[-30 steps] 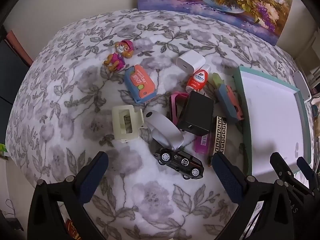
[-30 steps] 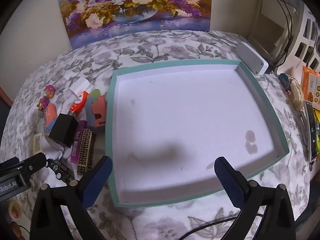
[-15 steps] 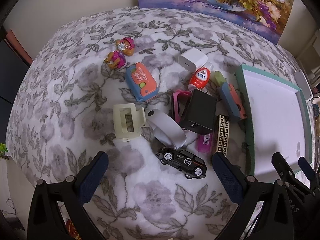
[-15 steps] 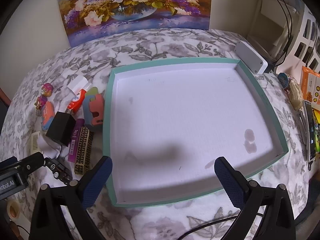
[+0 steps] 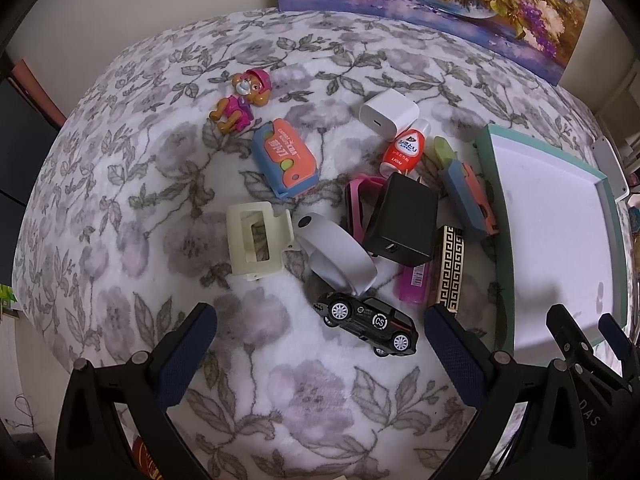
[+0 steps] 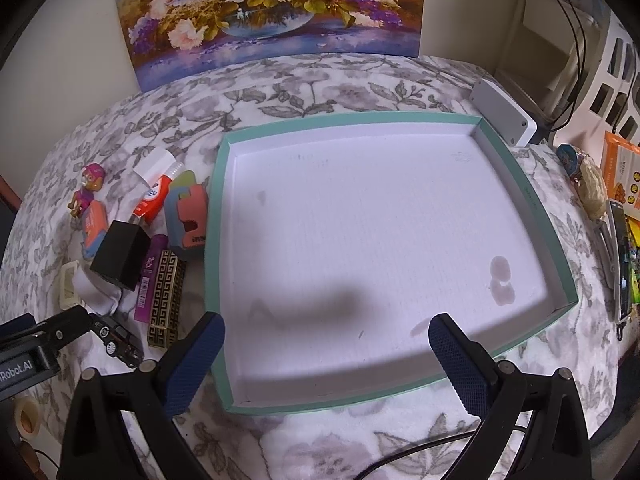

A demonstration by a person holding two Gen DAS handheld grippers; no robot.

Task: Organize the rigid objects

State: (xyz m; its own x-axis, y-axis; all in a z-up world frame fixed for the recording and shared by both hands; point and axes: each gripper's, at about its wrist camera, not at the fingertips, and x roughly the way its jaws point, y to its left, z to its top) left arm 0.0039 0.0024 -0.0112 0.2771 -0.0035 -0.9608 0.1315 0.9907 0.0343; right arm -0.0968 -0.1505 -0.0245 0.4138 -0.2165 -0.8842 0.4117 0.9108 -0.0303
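My left gripper [image 5: 320,344] hangs spread wide above the flowered cloth [image 5: 120,208], gripping nothing, its blue pads well apart. Just ahead of it, between the two fingers, lies the black toy car [image 5: 366,322], sideways to me. Beyond the car a pile crowds together: a white band [image 5: 338,256], a cream plastic clip [image 5: 254,246] to its left, a black charger block [image 5: 404,224] leaning on a pink frame [image 5: 358,204], and a pink lighter [image 5: 416,284] beside a black-and-gold patterned bar [image 5: 450,268]. Farther off sit a blue-and-orange case [image 5: 286,158], a small red bottle [image 5: 404,152], a white plug cube [image 5: 388,114], a blue-and-coral toy [image 5: 470,200] and a pink puppy figure [image 5: 242,102]. The white band touches the car's far side.

My right gripper [image 6: 322,354] is likewise spread and empty, poised over the near edge of the teal-rimmed tray [image 6: 216,200], which holds nothing but a few faint stains. The pile lies to the tray's left, the patterned bar and blue-and-coral toy just beside its rim. A flower painting [image 6: 264,12] leans against the wall behind. Both grippers point forward and downward, side by side, the left one's tip visible at the lower left of the right-hand view.
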